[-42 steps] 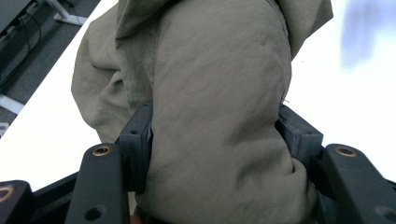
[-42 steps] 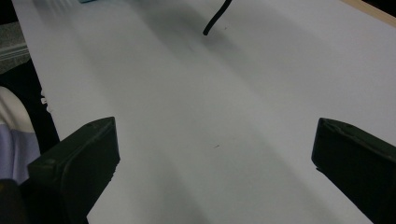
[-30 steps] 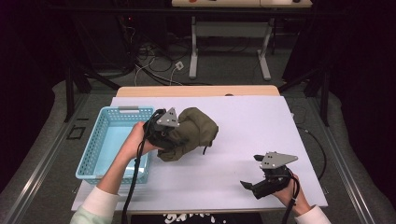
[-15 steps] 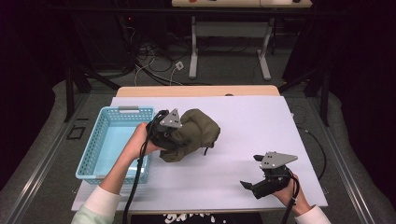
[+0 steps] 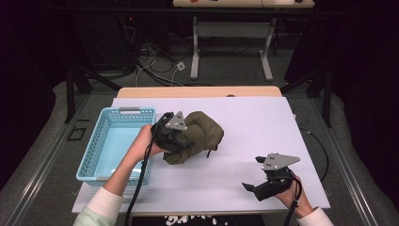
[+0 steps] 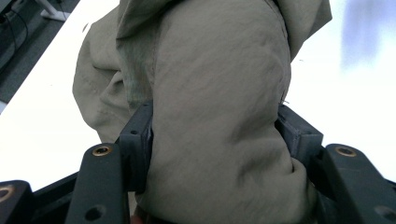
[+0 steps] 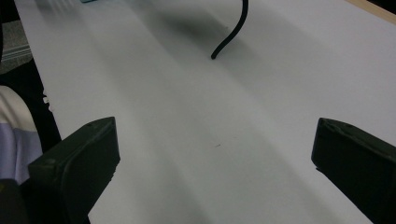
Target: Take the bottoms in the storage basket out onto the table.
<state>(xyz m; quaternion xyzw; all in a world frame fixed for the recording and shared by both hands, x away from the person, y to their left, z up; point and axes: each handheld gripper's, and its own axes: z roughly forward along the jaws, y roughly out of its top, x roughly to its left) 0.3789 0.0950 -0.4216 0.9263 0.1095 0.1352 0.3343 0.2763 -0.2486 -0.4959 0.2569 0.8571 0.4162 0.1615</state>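
An olive-green cloth bag [image 5: 200, 134] lies bunched up near the middle of the white table [image 5: 263, 122]. My left gripper [image 5: 181, 141] is shut on the bag's near left side. In the left gripper view a thick fold of the bag [image 6: 215, 116] is squeezed between the two jaws. My right gripper [image 5: 251, 187] rests low over the table at the front right, apart from the bag. Its jaws stand wide open with bare table between them [image 7: 215, 144]. A black cord [image 7: 231, 35] of the bag curls on the table ahead of it.
A light blue plastic basket [image 5: 89, 160] stands at the table's left edge, just left of my left hand. Beyond the far table edge are floor cables [image 5: 155, 56] and the legs of another desk [image 5: 195, 47].
My left gripper and the bag have shifted slightly to the right and toward me. The right gripper has stayed where it was.
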